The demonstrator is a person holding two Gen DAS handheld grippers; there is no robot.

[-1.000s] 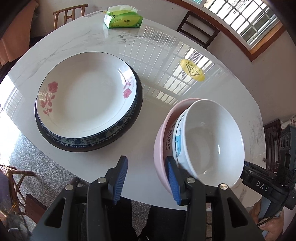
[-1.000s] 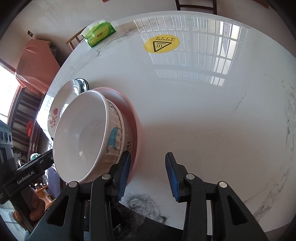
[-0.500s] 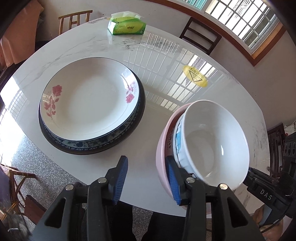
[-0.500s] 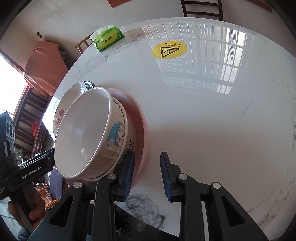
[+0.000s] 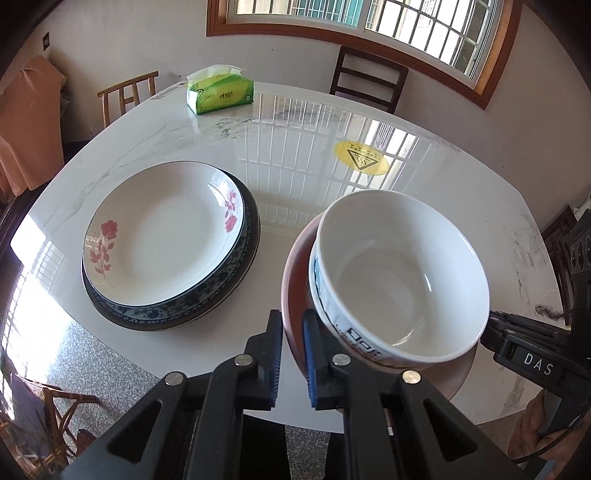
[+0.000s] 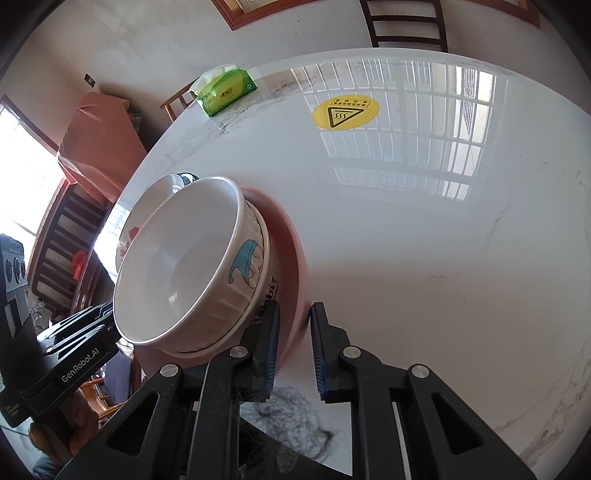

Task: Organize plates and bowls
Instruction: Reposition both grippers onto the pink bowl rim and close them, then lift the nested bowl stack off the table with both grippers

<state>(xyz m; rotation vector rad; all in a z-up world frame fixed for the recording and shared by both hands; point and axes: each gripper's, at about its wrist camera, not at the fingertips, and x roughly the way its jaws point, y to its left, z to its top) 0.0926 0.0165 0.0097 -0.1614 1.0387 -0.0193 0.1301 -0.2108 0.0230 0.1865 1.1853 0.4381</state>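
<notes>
Home dining room. Evidence: white marble-look tabletop (image 5: 303, 122) with round yellow heat-warning sticker (image 5: 361, 158); green tissue pack (image 5: 221, 91) near far edge; wooden dining chairs (image 5: 368, 80) around it; barred, wood-framed window (image 5: 388, 22); speckled terrazzo floor (image 5: 92, 365).

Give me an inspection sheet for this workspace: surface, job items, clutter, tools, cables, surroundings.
Surface: glossy white marble table, window glare on it, yellow warning sticker.
Job items: white bowl nested in pink bowl near the table edge; rose plate stacked on dark blue-patterned plate.
Clutter: green tissue pack at the far edge.
Tools: left tool shut on the pink bowl's rim; right tool shut on the opposite rim.
Cables: a thin dark cable by the hand at lower right, otherwise nothing seen.
Surroundings: wooden chairs around the table, barred window, speckled floor.
</notes>
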